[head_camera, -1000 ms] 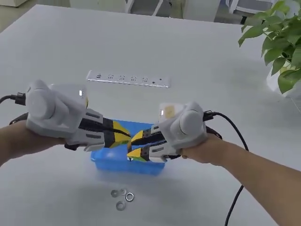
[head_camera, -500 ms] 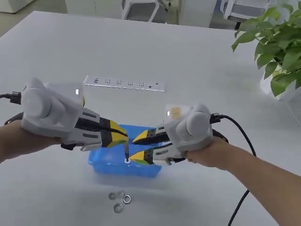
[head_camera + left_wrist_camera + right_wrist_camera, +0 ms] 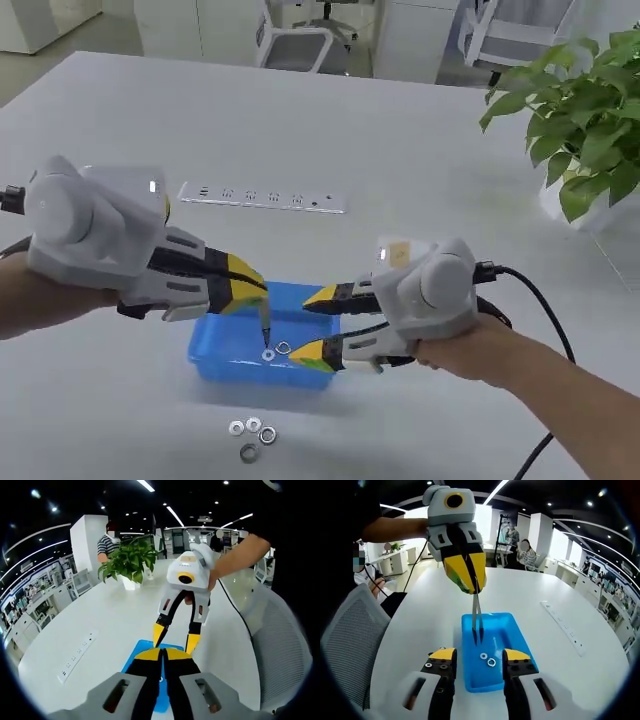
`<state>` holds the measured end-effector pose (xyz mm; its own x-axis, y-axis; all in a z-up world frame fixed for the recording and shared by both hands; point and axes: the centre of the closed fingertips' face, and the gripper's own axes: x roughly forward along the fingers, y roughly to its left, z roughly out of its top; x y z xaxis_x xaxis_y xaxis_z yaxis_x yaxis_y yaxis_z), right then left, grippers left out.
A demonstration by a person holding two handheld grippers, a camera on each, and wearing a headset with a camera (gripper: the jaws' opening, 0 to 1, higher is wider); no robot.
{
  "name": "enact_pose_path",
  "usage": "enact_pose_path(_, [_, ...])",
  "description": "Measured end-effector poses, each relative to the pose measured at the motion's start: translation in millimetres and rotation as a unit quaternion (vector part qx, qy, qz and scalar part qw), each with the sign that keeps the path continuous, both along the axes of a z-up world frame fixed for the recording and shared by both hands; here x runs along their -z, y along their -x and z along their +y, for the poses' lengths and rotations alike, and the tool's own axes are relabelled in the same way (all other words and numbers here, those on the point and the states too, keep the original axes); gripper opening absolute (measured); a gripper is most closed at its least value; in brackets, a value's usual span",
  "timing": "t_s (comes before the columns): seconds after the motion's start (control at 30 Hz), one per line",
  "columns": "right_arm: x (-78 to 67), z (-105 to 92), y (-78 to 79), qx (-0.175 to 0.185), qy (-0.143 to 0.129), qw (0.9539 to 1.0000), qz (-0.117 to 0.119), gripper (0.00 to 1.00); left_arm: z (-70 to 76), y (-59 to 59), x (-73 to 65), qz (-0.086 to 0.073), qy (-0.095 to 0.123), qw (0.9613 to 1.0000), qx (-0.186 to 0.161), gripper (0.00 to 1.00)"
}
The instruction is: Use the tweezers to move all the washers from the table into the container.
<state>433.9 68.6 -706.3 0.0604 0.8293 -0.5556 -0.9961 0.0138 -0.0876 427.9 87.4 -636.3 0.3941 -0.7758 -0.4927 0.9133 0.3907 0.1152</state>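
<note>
Tweezers (image 3: 265, 328) are held clamped in the closed jaws of the left gripper (image 3: 254, 291), long axis near vertical, tips pointed down into the blue container (image 3: 240, 372). Two washers (image 3: 276, 351) are seen inside it, just beside the tips; four washers (image 3: 251, 436) lie on the table (image 3: 400, 130) in front. The right gripper (image 3: 311, 325) is held wide and empty beside the tweezers. Since a second ago, the table count is unchanged at four.

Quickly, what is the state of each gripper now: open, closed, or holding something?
Left gripper: closed on the thin grey metal tweezers.
Right gripper: open, holding nothing.
</note>
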Motion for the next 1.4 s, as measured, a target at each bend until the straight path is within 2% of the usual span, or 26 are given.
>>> enact_pose_path(0.17, [-4.5, -6.1, 2.8, 0.012, 0.0, 0.9999, -0.003, 0.44, 0.2, 8.2, -2.2, 0.007, -0.005, 1.0, 0.001, 0.05])
enact_pose_path(0.3, [-8.3, -11.7, 5.5, 0.023, 0.0, 0.9997, -0.004, 0.48, -0.9, 15.9, -5.2, 0.006, -0.007, 0.9999, 0.004, 0.05])
enact_pose_path(0.63, [-5.6, -25.2, 15.0, 0.041, 0.013, 0.9991, -0.003, 0.57, -3.8, 34.8, -8.1, 0.007, -0.01, 0.9998, 0.014, 0.05])
enact_pose_path(0.97, [-3.7, -34.2, 24.7, 0.063, 0.017, 0.9978, 0.0, 0.67, -9.5, 54.9, 0.0, 0.012, -0.006, 0.9995, 0.027, 0.05])
enact_pose_path(1.23, [3.5, -42.8, 35.1, 0.08, 0.019, 0.9966, 0.007, 0.75, -11.7, 70.7, 13.3, 0.018, -0.011, 0.9992, 0.035, 0.05])
enact_pose_path(1.4, [5.4, -45.6, 39.1, 0.086, 0.02, 0.996, 0.008, 0.81, -13.3, 76.7, 19.0, 0.021, -0.009, 0.999, 0.038, 0.05])
